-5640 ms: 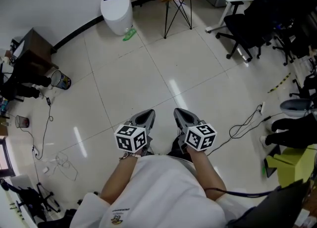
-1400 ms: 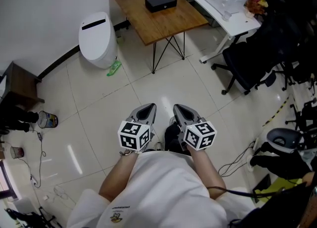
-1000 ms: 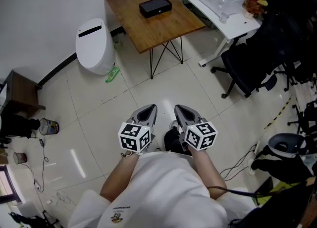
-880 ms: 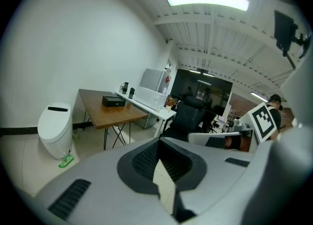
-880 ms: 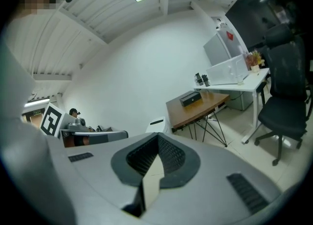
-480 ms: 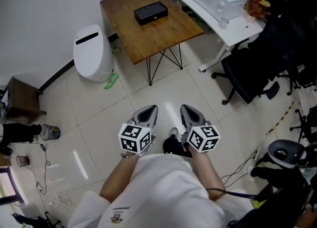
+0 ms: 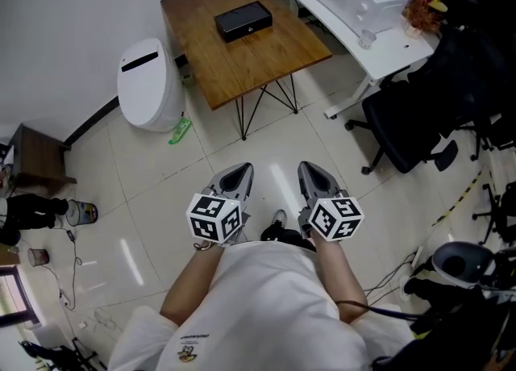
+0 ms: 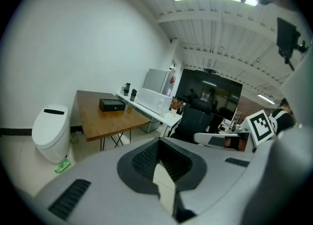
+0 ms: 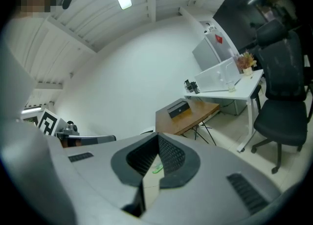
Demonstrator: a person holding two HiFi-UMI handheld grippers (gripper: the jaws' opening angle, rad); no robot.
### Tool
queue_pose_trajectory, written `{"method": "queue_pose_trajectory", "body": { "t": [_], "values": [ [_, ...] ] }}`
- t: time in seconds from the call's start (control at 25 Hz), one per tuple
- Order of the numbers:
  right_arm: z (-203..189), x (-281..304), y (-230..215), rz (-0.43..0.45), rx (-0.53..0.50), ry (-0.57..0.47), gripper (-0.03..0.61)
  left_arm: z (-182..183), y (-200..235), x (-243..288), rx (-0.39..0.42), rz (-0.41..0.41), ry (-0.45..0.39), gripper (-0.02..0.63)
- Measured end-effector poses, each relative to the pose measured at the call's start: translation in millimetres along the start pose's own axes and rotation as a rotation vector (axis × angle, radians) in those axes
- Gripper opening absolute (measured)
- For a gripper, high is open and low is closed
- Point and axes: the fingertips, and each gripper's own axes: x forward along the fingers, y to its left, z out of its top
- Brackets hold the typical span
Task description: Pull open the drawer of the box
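While box (image 7: 243,20) sits on table (image 7: 270,48) well ahead | left claw (image 7: 239,168), right claw (image 7: 310,167) pressed together

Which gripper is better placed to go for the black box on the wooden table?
Left, marginally: the left gripper sits more in line with the black box; neither is near it.

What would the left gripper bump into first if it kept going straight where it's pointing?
Probably the wooden table. The left gripper, shut and empty, points across the floor at the table's near edge. Height is hard to judge, so it might pass over the top instead.
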Motion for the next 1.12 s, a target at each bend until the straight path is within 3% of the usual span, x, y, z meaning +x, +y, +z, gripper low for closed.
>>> {"method": "queue_pose_trajectory", "body": {
  "t": [0.36, 0.68, 1.12],
  "values": [
    [13, 14, -30, 0.027, 0.007, 0.033, -0.012, 17, 5, 25, -0.040, 0.030, 0.004, 0.003],
    [20, 35, -30, 0.070, 0.003, 0.053, -0.014, 18, 15, 37, -0.064, 0.049, 0.017, 0.003],
    [32, 77, -39, 0.086, -0.015, 0.075, -0.012, 31, 40, 81, -0.082, 0.009, 0.031, 0.003]
  ]
}}
